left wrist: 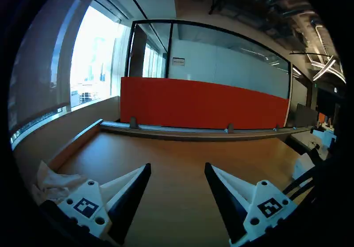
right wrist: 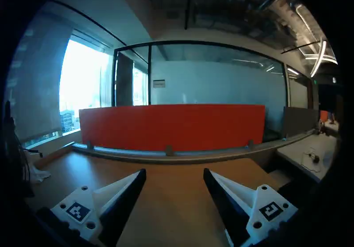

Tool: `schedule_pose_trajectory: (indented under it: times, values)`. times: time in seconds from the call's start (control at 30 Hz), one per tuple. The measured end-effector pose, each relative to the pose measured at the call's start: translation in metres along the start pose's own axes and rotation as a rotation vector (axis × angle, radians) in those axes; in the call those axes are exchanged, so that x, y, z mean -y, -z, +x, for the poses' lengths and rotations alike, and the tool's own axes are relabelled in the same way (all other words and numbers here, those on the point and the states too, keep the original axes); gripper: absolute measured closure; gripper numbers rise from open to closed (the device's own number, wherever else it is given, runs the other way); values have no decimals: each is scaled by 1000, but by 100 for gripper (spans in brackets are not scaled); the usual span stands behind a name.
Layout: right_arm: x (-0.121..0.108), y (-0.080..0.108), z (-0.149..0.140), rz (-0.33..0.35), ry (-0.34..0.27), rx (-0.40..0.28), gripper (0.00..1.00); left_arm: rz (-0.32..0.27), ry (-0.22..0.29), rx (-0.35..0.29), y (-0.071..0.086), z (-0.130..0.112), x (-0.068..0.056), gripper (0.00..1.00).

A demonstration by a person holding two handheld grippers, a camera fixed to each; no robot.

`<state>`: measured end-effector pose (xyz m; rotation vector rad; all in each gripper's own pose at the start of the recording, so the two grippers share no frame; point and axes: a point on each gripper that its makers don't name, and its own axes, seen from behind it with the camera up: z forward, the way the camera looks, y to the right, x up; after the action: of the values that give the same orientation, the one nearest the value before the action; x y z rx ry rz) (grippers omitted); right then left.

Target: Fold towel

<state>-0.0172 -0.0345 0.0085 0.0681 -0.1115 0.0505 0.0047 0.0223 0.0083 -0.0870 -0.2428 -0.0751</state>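
Left tongs (left wrist: pixel 177 165) & right tongs (right wrist: pixel 174 171) wide open, gripping nothing, over desk (left wrist: pixel 186 154); crumpled towel (left wrist: pixel 53 183) at far left; wall sign (left wrist: pixel 178 61) too small to read.

No legible text. Small sign (left wrist: pixel 178 61) on far wall (left wrist: pixel 230 70): too small to read. Coded square markers (left wrist: pixel 86 207) on left gripper (left wrist: pixel 177 166), right gripper (right wrist: pixel 175 171) (patterns, no letters).
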Motion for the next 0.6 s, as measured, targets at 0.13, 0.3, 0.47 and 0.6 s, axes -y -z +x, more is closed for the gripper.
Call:
schedule_pose_trajectory:
  times: [0.13,0.3,0.47,0.6]
  values:
    - [11,2,3,14,-14,5,0,5,-29,6,-1,-5,4,11]
    - [27,5,12,45,-39,2,0,20,-88,-11,-4,-7,12,11]
    - [36,7,17,58,-46,-8,0,19,-116,-71,-5,-8,18,11]
    - [39,7,14,59,-47,-9,0,29,-119,-101,-6,-17,27,11]
